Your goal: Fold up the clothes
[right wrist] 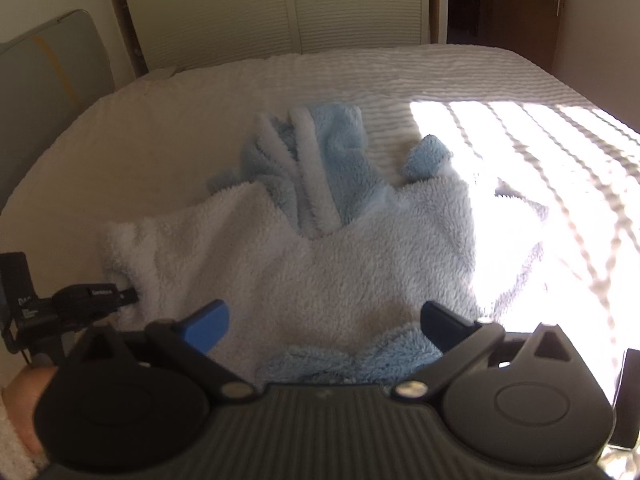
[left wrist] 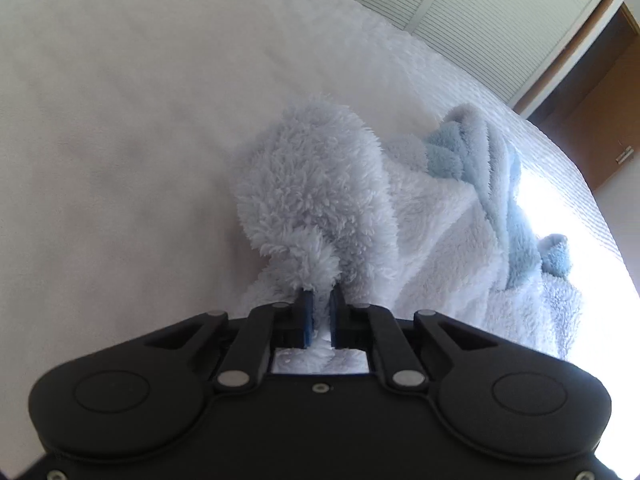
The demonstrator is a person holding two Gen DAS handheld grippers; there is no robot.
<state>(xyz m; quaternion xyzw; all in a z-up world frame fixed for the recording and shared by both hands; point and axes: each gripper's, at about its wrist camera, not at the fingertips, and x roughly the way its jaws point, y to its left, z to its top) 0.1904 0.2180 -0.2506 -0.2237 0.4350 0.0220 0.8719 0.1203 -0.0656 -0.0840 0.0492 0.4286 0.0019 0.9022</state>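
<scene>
A fluffy white and light blue fleece garment [right wrist: 312, 264] lies crumpled on the white bed [right wrist: 400, 76]. It also shows in the left wrist view [left wrist: 432, 216], where my left gripper [left wrist: 321, 300] is shut on a bunched white edge of it. The left gripper also shows at the left of the right wrist view [right wrist: 128, 294], pinching that same edge. My right gripper [right wrist: 324, 326] is open, its blue fingers [right wrist: 208, 322] spread just above the garment's near light blue edge, holding nothing.
The white bedspread [left wrist: 120, 140] spreads to the left and far side. Bright sun stripes fall on the bed's right part [right wrist: 560, 184]. Louvred closet doors [right wrist: 280, 8] stand behind the bed, a grey panel [right wrist: 44, 92] at left, a wooden door [right wrist: 528, 4] at right.
</scene>
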